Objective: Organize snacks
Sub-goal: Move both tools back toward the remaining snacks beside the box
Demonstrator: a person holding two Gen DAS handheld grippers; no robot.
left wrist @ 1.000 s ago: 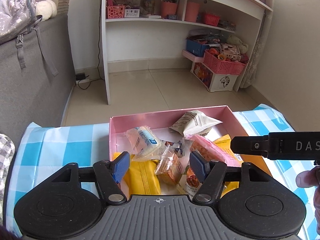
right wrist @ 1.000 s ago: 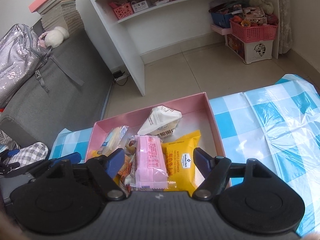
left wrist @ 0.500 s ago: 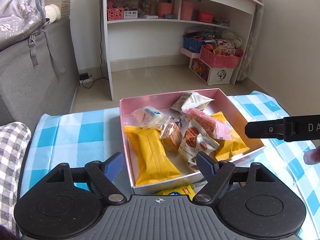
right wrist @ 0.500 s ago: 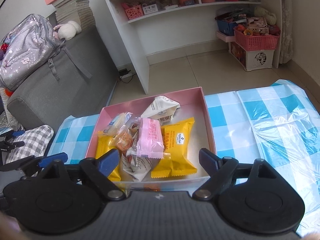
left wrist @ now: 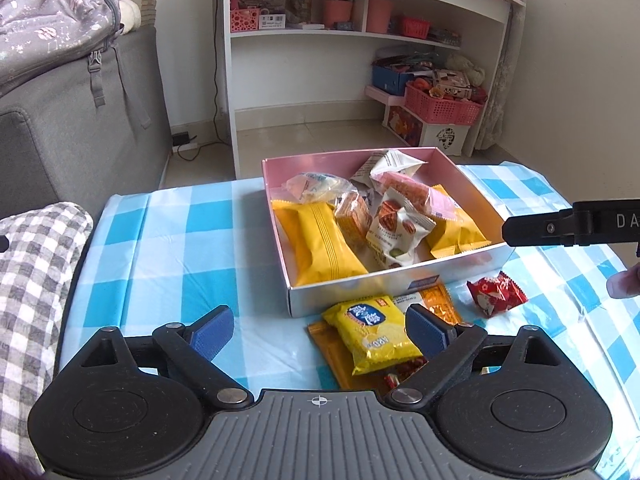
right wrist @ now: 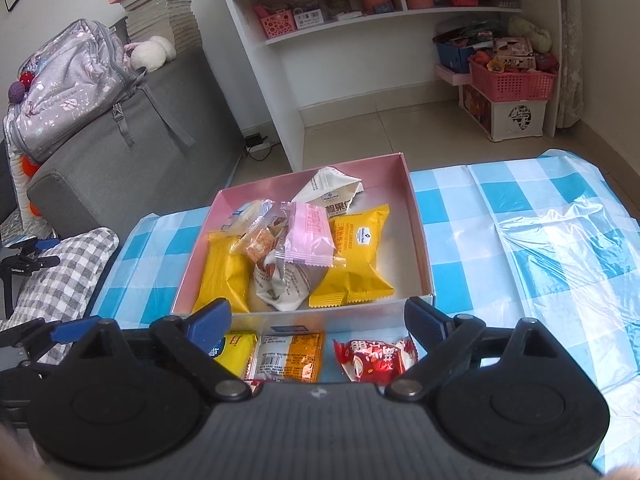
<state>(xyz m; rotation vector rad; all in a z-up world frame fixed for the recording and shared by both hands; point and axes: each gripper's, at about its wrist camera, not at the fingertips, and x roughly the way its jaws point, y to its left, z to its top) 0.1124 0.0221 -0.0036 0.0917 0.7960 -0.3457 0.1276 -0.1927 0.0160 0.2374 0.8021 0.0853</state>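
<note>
A pink box (left wrist: 476, 196) (right wrist: 419, 240) holds several snack packets on the blue checked tablecloth. In front of it lie a yellow packet (left wrist: 374, 334) (right wrist: 236, 350), an orange packet (left wrist: 438, 302) (right wrist: 294, 356) and a red packet (left wrist: 494, 294) (right wrist: 374, 360). My left gripper (left wrist: 320, 330) is open and empty, held back above the near packets. My right gripper (right wrist: 318, 320) is open and empty, above the orange and red packets; its arm (left wrist: 568, 222) shows at the right of the left wrist view.
A grey checked cloth (left wrist: 36, 272) lies at the table's left edge. A grey sofa (right wrist: 120, 148) with a backpack (right wrist: 68, 80) stands behind on the left. A white shelf unit (left wrist: 360, 40) and pink baskets (right wrist: 512, 80) stand beyond the table.
Both grippers have pulled back and up from over the box, so the loose packets in front of it have come into view. Both stay open.
</note>
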